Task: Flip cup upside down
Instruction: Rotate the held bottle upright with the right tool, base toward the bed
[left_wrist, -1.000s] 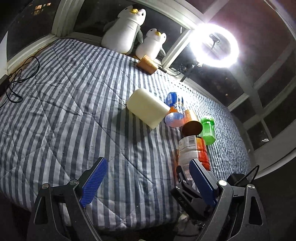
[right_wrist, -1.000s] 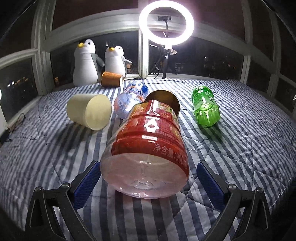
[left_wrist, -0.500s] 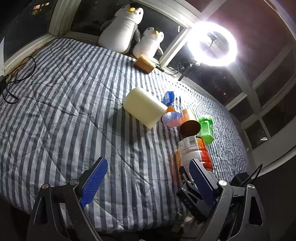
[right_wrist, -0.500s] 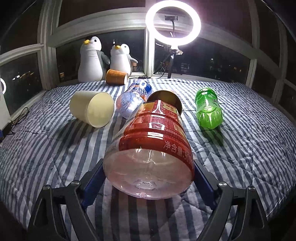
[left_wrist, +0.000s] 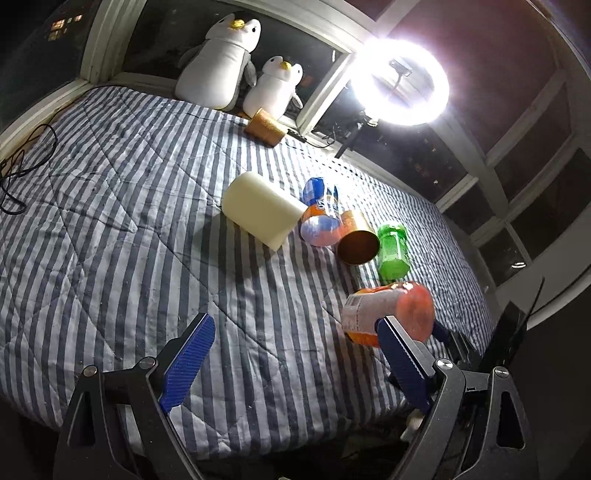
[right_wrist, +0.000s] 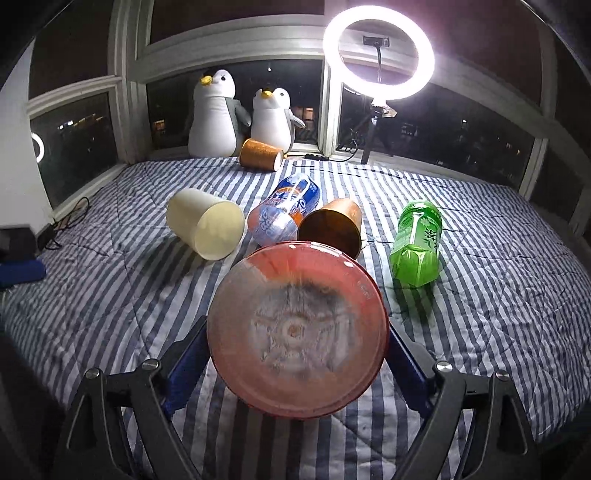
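My right gripper is shut on a red-labelled clear bottle and holds it lifted above the bed, its base toward the camera; the bottle also shows in the left wrist view. My left gripper is open and empty over the bed's front edge. A cream cup lies on its side mid-bed, its mouth toward me. A copper cup lies on its side beside it. Another orange cup lies by the window.
A blue-and-orange bottle and a green bottle lie on the striped bedspread. Two plush penguins stand at the window. A ring light shines at the back. Cables lie at the left edge.
My right gripper has closed on the red-labelled bottle and lifted and tipped it, so its base now faces the camera. The left gripper stayed open and shifted slightly.
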